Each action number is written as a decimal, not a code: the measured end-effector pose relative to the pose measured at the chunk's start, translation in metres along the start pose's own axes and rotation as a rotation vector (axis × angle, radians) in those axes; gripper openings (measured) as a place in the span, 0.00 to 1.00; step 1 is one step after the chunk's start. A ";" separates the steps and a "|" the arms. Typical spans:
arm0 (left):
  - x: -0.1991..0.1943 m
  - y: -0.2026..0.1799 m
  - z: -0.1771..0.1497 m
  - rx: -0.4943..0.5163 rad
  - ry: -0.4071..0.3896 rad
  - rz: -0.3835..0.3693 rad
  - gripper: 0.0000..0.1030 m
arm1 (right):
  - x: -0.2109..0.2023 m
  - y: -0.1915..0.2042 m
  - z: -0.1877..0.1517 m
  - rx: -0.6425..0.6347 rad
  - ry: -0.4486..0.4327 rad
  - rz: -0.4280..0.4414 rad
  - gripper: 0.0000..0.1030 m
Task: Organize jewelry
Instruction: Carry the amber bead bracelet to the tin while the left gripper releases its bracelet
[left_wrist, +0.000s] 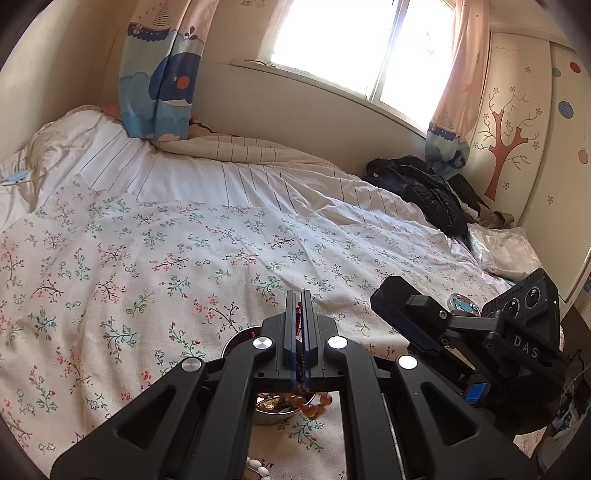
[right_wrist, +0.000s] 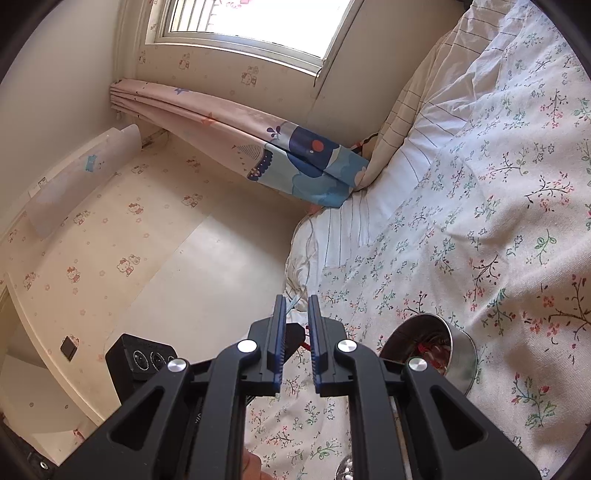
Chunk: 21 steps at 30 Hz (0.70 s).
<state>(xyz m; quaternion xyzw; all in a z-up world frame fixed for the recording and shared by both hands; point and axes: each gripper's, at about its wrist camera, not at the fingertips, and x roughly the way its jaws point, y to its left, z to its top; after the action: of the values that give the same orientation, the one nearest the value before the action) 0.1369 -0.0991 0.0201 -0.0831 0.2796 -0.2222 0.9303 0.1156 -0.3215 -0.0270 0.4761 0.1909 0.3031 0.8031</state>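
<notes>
My left gripper (left_wrist: 299, 295) is shut on a strand of amber-brown beads (left_wrist: 314, 402), which hangs under the jaws. The strand dangles over a steel bowl (left_wrist: 275, 417) on the flowered bedspread (left_wrist: 147, 258). The bowl holds gold-coloured bits and red cord. In the right wrist view the same bowl (right_wrist: 461, 350) lies to the right of my right gripper (right_wrist: 297, 299). Its jaws are shut down to a slim gap with nothing between them. From the left wrist view the right gripper (left_wrist: 386, 295) hovers just right of the left one.
White beads (left_wrist: 258, 469) show at the bottom edge beside another metal rim. A small round tin (left_wrist: 461, 303) lies behind the right gripper. A black jacket (left_wrist: 424, 192) is heaped at the far right of the bed, near a wardrobe (left_wrist: 517, 147). The window and curtains are beyond.
</notes>
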 end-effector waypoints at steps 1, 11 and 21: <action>0.002 0.000 0.000 -0.001 0.003 0.000 0.03 | 0.000 0.000 0.001 0.003 -0.002 0.002 0.13; 0.027 0.008 -0.006 -0.035 0.110 -0.016 0.03 | -0.009 -0.005 0.001 0.029 -0.025 -0.020 0.13; 0.028 0.019 -0.005 -0.068 0.115 0.027 0.20 | -0.010 -0.010 0.002 0.047 -0.030 -0.051 0.14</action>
<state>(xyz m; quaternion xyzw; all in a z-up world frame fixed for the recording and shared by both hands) 0.1622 -0.0958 -0.0028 -0.0983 0.3409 -0.2045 0.9123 0.1121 -0.3333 -0.0349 0.4943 0.1978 0.2709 0.8020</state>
